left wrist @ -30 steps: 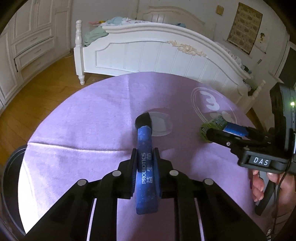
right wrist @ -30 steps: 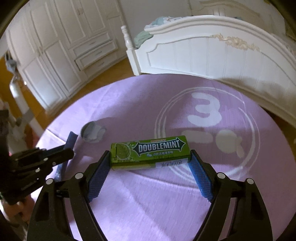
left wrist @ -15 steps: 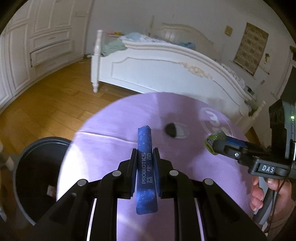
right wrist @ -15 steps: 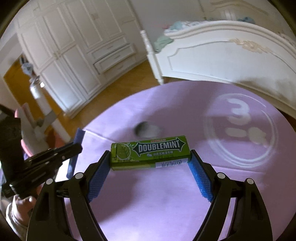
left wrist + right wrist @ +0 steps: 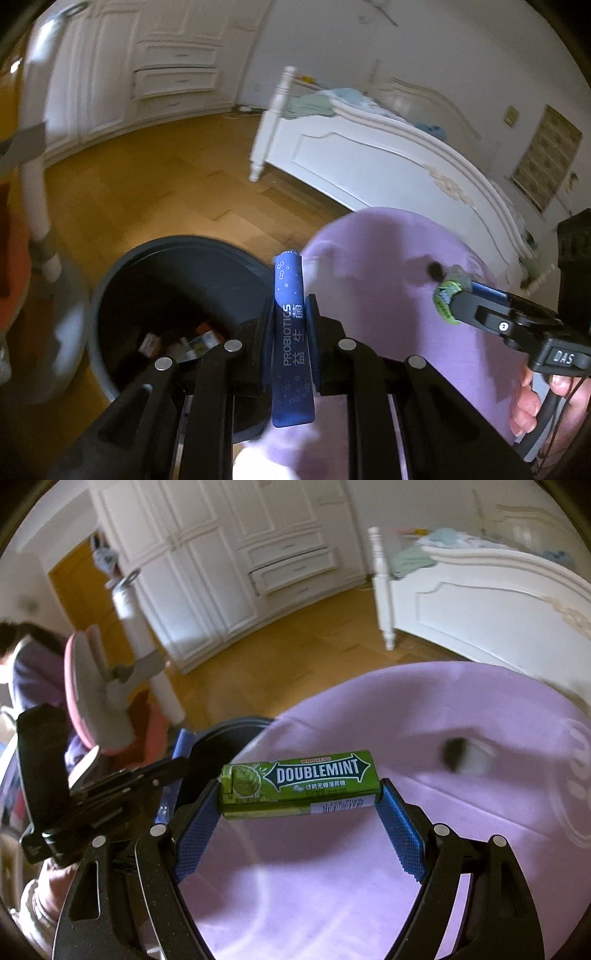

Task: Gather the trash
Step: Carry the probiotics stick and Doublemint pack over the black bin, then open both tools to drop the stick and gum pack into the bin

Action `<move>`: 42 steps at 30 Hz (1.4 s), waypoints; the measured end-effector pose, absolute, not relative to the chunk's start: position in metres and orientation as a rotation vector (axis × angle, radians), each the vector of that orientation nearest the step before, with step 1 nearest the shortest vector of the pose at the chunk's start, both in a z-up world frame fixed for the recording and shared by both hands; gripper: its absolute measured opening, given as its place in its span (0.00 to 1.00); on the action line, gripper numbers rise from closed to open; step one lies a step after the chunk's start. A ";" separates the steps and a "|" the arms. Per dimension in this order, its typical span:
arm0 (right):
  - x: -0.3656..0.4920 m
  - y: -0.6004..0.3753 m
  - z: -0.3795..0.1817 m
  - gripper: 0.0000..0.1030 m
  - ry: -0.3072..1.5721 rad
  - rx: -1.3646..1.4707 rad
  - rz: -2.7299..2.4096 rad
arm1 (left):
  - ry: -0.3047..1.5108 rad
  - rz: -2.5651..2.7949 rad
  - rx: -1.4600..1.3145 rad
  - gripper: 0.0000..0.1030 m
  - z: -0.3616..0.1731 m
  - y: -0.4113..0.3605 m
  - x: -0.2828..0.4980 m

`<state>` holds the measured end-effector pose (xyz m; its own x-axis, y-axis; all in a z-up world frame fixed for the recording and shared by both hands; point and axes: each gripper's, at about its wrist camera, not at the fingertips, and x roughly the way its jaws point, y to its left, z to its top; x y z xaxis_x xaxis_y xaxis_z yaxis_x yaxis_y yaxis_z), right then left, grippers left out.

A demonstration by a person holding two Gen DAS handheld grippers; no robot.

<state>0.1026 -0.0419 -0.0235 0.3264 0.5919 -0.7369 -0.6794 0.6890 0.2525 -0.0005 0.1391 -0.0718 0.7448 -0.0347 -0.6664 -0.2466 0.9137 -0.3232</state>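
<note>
Black bin on wood floor, holds several wrappers.

Blue probiotics sachet upright beside the black bin — green Doublemint pack level, crosswise.

We see a dark blue sachet printed with white lettering and small white stars and loops, pinched between black fingers of the left gripper. At nine o'clock of it sits a black bin with orange and white scraps inside. The right gripper has black arms and blue, fine-ribbed pads around a green gum pack with a dark green arrow banner and white letters. The tablecloth is plain lilac with a faint white ring at three o'clock. We see a honey-yellow wood floor and a white bed frame.
</note>
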 end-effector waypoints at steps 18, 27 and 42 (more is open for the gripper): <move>0.090 0.075 -0.047 0.80 0.958 -0.225 0.935 | 0.764 0.219 -0.523 0.17 -0.107 0.216 -0.027; 0.089 0.098 -0.063 0.80 0.985 -0.251 0.946 | 0.800 0.211 -0.543 0.17 -0.123 0.226 -0.027; 0.094 0.114 -0.082 0.80 1.009 -0.281 0.939 | 0.827 0.194 -0.547 0.17 -0.136 0.228 -0.021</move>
<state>0.0944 0.1136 -0.0820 0.1965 0.5385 -0.8194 -0.7787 0.5935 0.2034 -0.0212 0.2277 -0.1360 0.6688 -0.0448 -0.7421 -0.3703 0.8455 -0.3847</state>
